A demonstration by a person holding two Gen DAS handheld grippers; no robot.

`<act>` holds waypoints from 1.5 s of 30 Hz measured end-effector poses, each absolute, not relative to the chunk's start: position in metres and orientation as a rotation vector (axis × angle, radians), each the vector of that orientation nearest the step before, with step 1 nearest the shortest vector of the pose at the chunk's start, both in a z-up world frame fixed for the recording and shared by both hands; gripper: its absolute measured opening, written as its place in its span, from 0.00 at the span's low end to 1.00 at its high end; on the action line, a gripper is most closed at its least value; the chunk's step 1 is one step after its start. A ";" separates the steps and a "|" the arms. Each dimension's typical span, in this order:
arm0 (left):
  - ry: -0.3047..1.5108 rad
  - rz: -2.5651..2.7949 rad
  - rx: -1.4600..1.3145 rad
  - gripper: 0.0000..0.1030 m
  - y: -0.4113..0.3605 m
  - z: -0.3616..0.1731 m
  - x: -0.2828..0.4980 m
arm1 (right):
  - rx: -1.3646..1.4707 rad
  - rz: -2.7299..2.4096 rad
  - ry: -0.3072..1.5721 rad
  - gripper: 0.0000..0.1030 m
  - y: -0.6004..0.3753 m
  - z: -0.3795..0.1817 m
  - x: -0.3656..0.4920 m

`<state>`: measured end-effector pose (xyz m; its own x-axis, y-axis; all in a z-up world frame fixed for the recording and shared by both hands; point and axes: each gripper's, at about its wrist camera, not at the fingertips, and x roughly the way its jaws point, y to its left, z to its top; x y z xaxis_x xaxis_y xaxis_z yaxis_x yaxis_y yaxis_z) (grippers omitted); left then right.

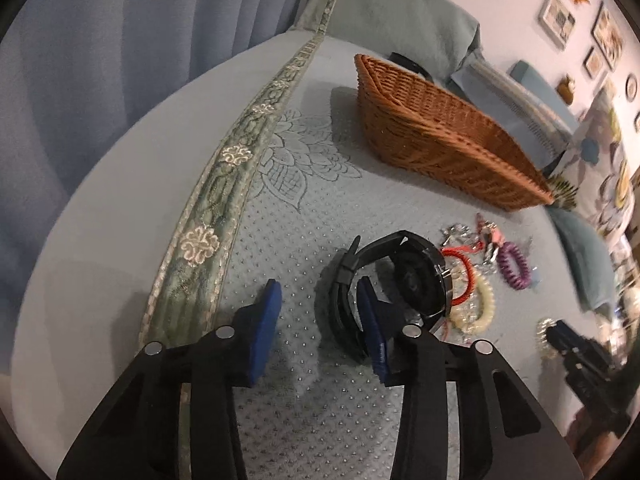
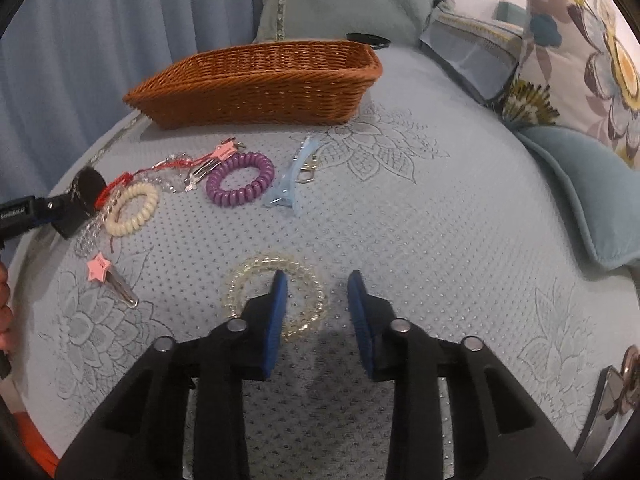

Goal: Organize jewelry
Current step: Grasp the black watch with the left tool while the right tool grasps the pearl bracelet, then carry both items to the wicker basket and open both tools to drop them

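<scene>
A black wristwatch (image 1: 404, 276) stands on its side on the bedspread. My left gripper (image 1: 320, 296) is open, its right finger inside the watch's strap loop. My right gripper (image 2: 318, 280) is open over a clear coil bracelet (image 2: 308, 312), its left finger inside the ring. Between them lie a purple coil band (image 2: 240, 180), a cream coil band (image 2: 132, 210), a red cord (image 1: 466, 276), a blue hair clip (image 2: 290, 178) and a pink star clip (image 2: 108, 274). A wicker basket (image 2: 260, 84) stands behind them; I cannot see inside it.
Pillows (image 2: 576, 80) lie along the right of the bed. A blue curtain (image 1: 120, 40) hangs past the bed's left edge. The embroidered border strip (image 1: 208, 208) runs along that edge. A black round object (image 2: 366, 38) lies behind the basket.
</scene>
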<state>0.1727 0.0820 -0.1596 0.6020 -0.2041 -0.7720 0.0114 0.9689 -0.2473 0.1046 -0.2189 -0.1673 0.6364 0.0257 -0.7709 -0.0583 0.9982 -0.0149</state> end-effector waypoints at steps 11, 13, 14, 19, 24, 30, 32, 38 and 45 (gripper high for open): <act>0.866 -0.143 -0.117 0.08 0.059 -0.152 0.163 | -0.071 0.072 0.844 0.08 -0.210 -0.161 0.098; 0.855 -0.156 -0.141 0.08 0.063 -0.151 0.160 | -0.051 0.086 0.832 0.08 -0.211 -0.157 0.095; 0.849 -0.162 -0.151 0.08 0.064 -0.150 0.159 | -0.039 0.098 0.820 0.08 -0.212 -0.154 0.093; 0.813 -0.204 -0.208 0.08 0.065 -0.144 0.153 | -0.020 0.116 0.778 0.08 -0.214 -0.144 0.088; 0.730 -0.237 -0.235 0.08 0.061 -0.126 0.140 | 0.029 0.135 0.716 0.08 -0.221 -0.129 0.081; 0.620 -0.272 -0.252 0.08 0.050 -0.090 0.133 | 0.101 0.112 0.591 0.08 -0.228 -0.090 0.080; 0.592 -0.272 -0.239 0.08 0.043 -0.076 0.139 | 0.103 0.108 0.565 0.08 -0.227 -0.077 0.089; 0.537 -0.284 -0.207 0.08 0.019 -0.041 0.188 | 0.093 0.130 0.531 0.08 -0.215 -0.037 0.160; 0.585 -0.269 -0.183 0.08 -0.010 -0.051 0.268 | 0.057 0.102 0.626 0.08 -0.201 -0.050 0.256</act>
